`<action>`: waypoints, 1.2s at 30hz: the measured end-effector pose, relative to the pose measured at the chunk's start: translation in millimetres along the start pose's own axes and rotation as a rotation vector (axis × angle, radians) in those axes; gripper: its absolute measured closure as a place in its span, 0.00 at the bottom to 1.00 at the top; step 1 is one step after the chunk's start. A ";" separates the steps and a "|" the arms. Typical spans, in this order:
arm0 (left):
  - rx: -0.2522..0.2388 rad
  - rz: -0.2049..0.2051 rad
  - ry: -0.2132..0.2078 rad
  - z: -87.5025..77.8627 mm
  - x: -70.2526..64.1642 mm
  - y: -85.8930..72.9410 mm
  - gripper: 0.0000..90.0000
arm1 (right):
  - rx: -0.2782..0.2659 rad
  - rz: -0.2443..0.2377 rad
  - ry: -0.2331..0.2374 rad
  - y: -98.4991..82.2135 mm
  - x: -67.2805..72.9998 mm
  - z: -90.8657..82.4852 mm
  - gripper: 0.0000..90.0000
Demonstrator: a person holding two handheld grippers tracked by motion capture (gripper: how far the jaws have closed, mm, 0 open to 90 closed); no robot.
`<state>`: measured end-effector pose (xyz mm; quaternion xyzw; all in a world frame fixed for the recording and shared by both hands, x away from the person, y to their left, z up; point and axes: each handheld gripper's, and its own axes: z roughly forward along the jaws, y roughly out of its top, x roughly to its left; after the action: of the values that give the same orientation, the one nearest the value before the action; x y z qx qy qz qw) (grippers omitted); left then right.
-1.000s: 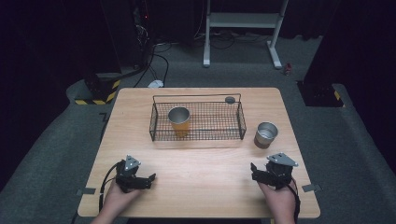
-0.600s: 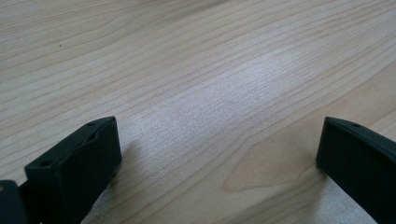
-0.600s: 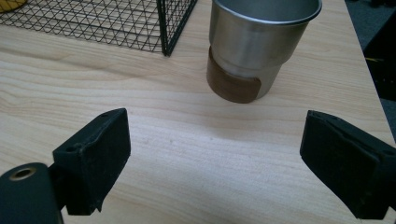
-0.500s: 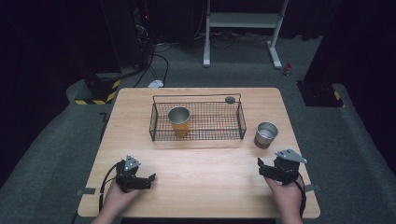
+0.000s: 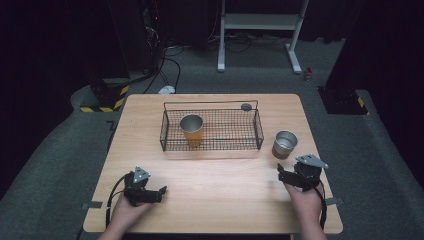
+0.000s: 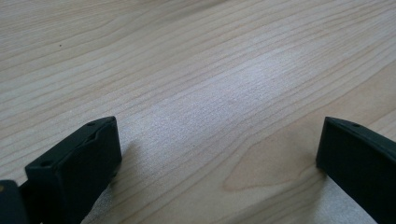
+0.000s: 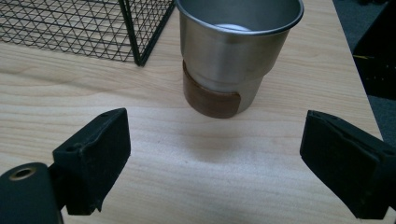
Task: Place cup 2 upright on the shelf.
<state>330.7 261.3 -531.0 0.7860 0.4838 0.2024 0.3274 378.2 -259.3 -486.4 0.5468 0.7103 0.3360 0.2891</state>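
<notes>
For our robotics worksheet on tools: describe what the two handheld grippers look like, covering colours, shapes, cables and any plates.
Both are black. The left gripper and right gripper each carry a grey three-cornered plate on top and trail a black cable. The gripper views show two blocky black jaws with small screw holes. The forearms are bare, with no sleeves visible.

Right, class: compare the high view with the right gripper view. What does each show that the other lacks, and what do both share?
High view alone: the whole wooden table, the orange cup standing inside the wire basket, the left hand-held gripper resting near the table's front edge, and the grey floor around.

Right gripper view alone: a close look at the steel cup, with its brown band at the base, and the right hand-held gripper with jaws spread wide, nothing between them.

Both: the steel cup standing outside the basket beside its corner, just ahead of the right hand-held gripper.
</notes>
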 end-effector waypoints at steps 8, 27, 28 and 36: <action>-0.001 0.003 -0.003 0.0 0.2 -0.1 0.00 | -0.021 0.016 -0.031 10.7 -8.9 12.9 0.10; -0.003 0.008 -0.007 -0.6 0.4 -0.8 0.00 | -0.016 0.055 -0.021 27.1 -7.5 56.1 0.10; -0.002 0.009 -0.008 -0.7 0.4 -0.8 0.00 | -0.018 0.058 -0.021 27.9 -7.6 57.7 0.10; -0.003 0.009 -0.007 -0.6 0.4 -0.8 0.00 | -0.041 0.087 -0.012 35.3 -8.4 66.8 0.10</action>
<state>330.0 262.1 -531.1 0.7883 0.4790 0.2018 0.3292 452.8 -250.4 -498.6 0.5731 0.6771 0.3594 0.2896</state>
